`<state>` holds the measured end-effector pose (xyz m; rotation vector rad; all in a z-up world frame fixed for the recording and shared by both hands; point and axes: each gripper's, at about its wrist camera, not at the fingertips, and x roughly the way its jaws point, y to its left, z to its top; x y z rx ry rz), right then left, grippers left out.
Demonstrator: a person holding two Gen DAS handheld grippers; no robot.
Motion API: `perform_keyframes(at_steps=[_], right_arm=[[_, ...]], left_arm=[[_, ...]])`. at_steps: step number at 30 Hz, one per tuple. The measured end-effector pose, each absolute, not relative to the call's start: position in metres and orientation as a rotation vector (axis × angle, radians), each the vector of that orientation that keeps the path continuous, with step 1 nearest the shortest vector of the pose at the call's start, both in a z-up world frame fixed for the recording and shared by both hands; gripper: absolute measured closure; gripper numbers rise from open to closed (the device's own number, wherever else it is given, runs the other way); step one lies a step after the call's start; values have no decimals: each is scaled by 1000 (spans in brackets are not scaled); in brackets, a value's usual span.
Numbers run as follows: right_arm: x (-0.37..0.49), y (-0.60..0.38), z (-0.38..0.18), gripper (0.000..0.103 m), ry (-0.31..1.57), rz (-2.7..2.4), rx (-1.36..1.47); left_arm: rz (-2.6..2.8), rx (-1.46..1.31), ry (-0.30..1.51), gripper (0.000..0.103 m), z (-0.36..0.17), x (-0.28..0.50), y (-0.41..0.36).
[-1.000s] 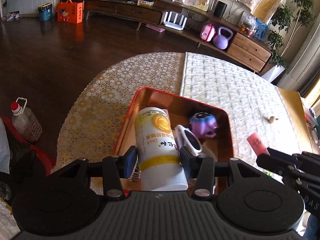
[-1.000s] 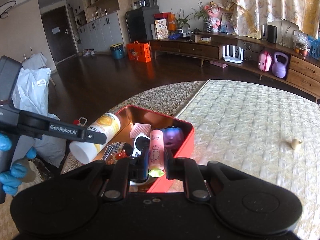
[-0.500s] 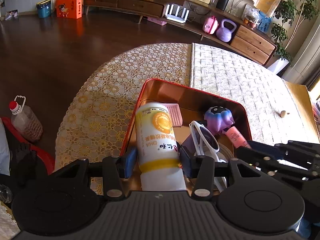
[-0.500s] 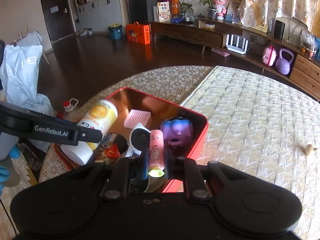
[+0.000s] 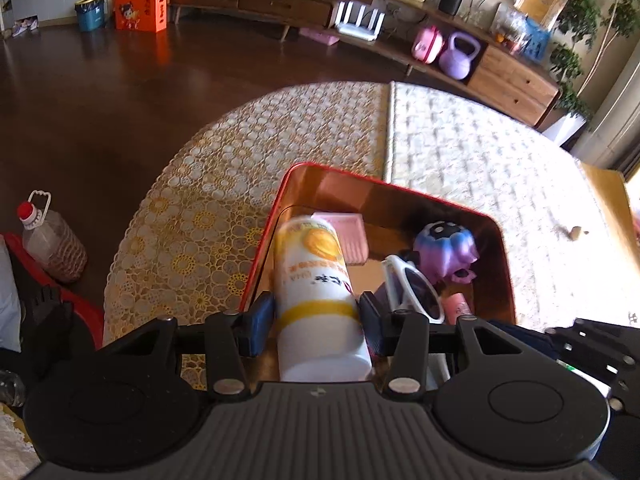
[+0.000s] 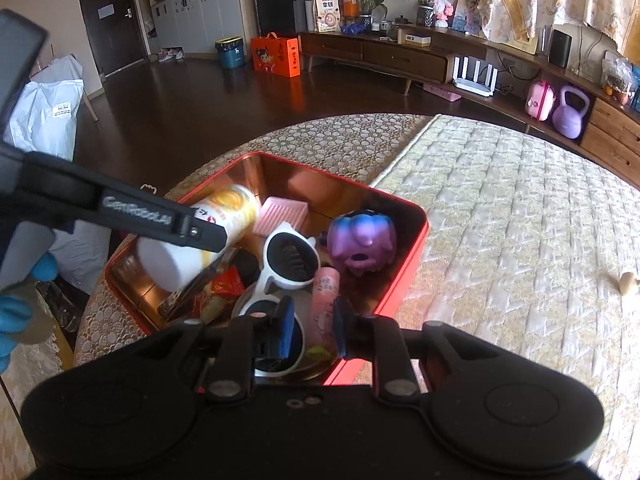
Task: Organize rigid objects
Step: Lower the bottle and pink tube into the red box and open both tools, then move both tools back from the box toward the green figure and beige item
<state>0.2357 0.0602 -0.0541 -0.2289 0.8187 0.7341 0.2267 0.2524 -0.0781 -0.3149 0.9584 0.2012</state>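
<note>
Two rigid things hang over the red tin [image 5: 496, 240]: left gripper [image 5: 316, 326] jaws clamp the white bottle [image 5: 316, 280] mid-body, smooth, likely slippery and light; right gripper [image 6: 310, 326] jaws are opening around the pink tube [image 6: 325, 300], small, stiff, apt to roll.

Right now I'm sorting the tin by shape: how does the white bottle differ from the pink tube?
The white bottle is far thicker than the slim pink tube. The bottle is white with a yellow band and an orange emblem; the tube is pink with a small cartoon print. The left gripper holds the bottle clamped above the red tin's contents, while the right gripper's jaws are opening around the tube. Both are cylindrical and over the tin.
</note>
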Motion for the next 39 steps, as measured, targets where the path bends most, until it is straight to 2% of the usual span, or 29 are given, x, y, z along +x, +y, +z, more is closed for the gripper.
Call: perform_keyframes(at_steps=[11, 15, 25, 27, 30, 32, 35, 39], right_arm=[[229, 45, -45, 72, 827, 766, -154], [226, 40, -40, 69, 820, 774, -137], [213, 25, -21, 60, 797, 802, -94], [210, 21, -18, 56, 792, 808, -84], [205, 11, -12, 53, 779, 813, -75], [204, 5, -9, 51, 776, 814, -63], [201, -9, -3, 36, 772, 813, -32], [197, -25, 3, 29, 770, 797, -28]], left_arm=[[216, -322, 936, 56, -72, 228, 253], [220, -301, 912, 47, -65, 219, 248], [192, -294, 878, 46, -47, 201, 234], [187, -290, 874, 45, -44, 197, 230], [183, -287, 857, 33, -38, 190, 223], [176, -279, 842, 32, -33, 186, 218], [164, -268, 830, 32, -28, 178, 209], [163, -239, 808, 32, -21, 169, 195]])
